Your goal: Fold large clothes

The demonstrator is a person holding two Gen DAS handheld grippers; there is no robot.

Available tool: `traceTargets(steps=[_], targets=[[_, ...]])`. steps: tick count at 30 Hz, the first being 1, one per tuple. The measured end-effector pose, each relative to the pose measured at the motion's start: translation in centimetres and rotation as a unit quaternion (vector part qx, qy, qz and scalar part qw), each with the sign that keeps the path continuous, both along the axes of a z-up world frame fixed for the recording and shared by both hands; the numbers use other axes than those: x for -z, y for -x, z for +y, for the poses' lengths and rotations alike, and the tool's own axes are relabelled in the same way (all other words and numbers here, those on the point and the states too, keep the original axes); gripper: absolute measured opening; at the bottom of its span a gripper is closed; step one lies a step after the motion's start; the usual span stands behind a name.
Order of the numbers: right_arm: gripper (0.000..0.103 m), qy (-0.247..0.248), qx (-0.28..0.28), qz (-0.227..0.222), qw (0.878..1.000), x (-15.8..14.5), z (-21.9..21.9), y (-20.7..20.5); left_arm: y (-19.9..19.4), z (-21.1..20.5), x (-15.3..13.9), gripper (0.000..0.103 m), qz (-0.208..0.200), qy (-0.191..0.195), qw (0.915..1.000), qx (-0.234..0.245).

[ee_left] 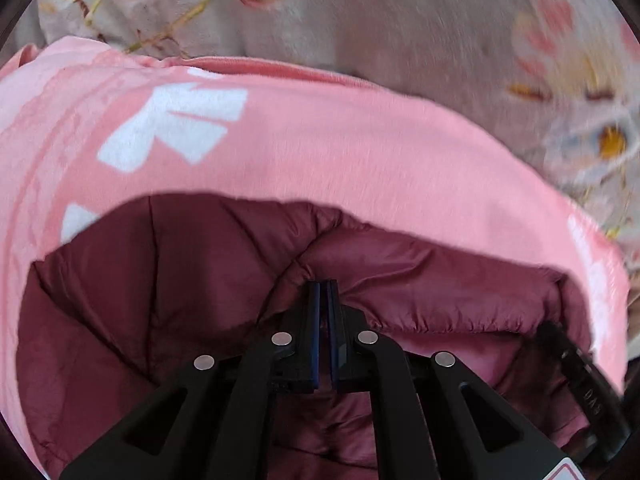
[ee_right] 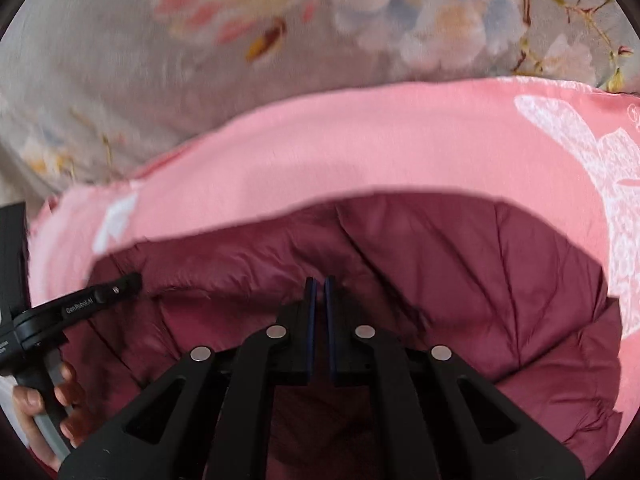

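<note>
Left gripper (ee_left: 324, 286): jaws all but closed, pinched on the hem of the maroon quilted jacket (ee_left: 200, 300) at lower centre of the left wrist view. Right gripper (ee_right: 320, 282): jaws fully closed, nipping the same padded edge at lower centre of the right wrist view. Jacket fills the lower half of both frames, lifted over a pink printed garment (ee_left: 320, 152), itself lying on a floral bedsheet (ee_right: 100, 80) across the upper frame.

Risks, as judged:
- Slick, puffy shell held by a thin pinch only; likely to slip out under a quick pull.
- Uneven travel of the two grips would skew the fold line.
- Dragging low could rumple or shift the pink garment beneath.
- Left gripper sits close at left edge of the right wrist view; collision possible if brought nearer.

Orientation: held edge runs roughly left to right across both frames; long axis of the jacket not determinable, bulk hidden below the grippers. Collar or hem end: cannot tell.
</note>
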State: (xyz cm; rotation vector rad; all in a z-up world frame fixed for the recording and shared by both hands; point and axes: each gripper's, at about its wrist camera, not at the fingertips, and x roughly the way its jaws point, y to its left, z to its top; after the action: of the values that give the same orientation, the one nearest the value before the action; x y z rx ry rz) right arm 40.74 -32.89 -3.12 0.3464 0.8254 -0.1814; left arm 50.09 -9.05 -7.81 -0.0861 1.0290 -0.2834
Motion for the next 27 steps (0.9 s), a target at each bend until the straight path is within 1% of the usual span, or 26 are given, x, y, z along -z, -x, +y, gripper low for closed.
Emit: traceTargets(steps=[2,4,7,15,21,23,24,25,26,27], targets=[[0.001,-0.009,-0.003,-0.009,1.0,1.0,-0.2,0.4,0.8,-0.3,0.5,0.005,-0.023,-0.014,0.9996,0.008],[0.001,-0.017,-0.002,-0.018,1.0,1.3,-0.5,0.7,1.5,-0.9,0.7,0.005,-0.049,-0.034,0.9981,0.014],[0.001,-0.013,0.002,-0.023,1.0,1.5,-0.4,0.6,1.8,-1.9,1.0,0.005,-0.075,-0.062,0.9951,0.017],[0.001,0.041,0.006,-0.014,0.999,1.8,0.8,0.1,2.1,-3.3,1.3,0.005,-0.096,-0.111,0.9891,0.017],[0.001,0.04,0.007,-0.017,0.999,2.0,0.8,-0.1,2.0,-4.2,1.7,0.005,-0.106,-0.15,0.9828,0.018],[0.001,0.032,0.012,-0.019,0.999,1.6,0.7,0.7,2.1,-3.8,1.5,0.006,-0.106,-0.143,0.984,0.017],[0.002,0.024,0.022,-0.016,0.999,1.0,0.5,2.1,2.5,-3.0,1.0,0.009,-0.101,-0.129,0.9864,0.014],[0.003,0.006,0.023,-0.023,0.999,0.3,0.4,3.8,3.0,-2.2,0.6,0.009,-0.096,-0.116,0.9885,0.011],[0.012,-0.01,0.02,-0.032,0.999,-0.3,0.3,5.8,3.9,-1.0,0.1,0.01,-0.088,-0.1,0.9911,0.009],[0.022,-0.018,0.016,-0.04,0.999,-1.1,0.0,8.8,5.2,0.3,-0.5,0.013,-0.081,-0.087,0.9928,0.01]])
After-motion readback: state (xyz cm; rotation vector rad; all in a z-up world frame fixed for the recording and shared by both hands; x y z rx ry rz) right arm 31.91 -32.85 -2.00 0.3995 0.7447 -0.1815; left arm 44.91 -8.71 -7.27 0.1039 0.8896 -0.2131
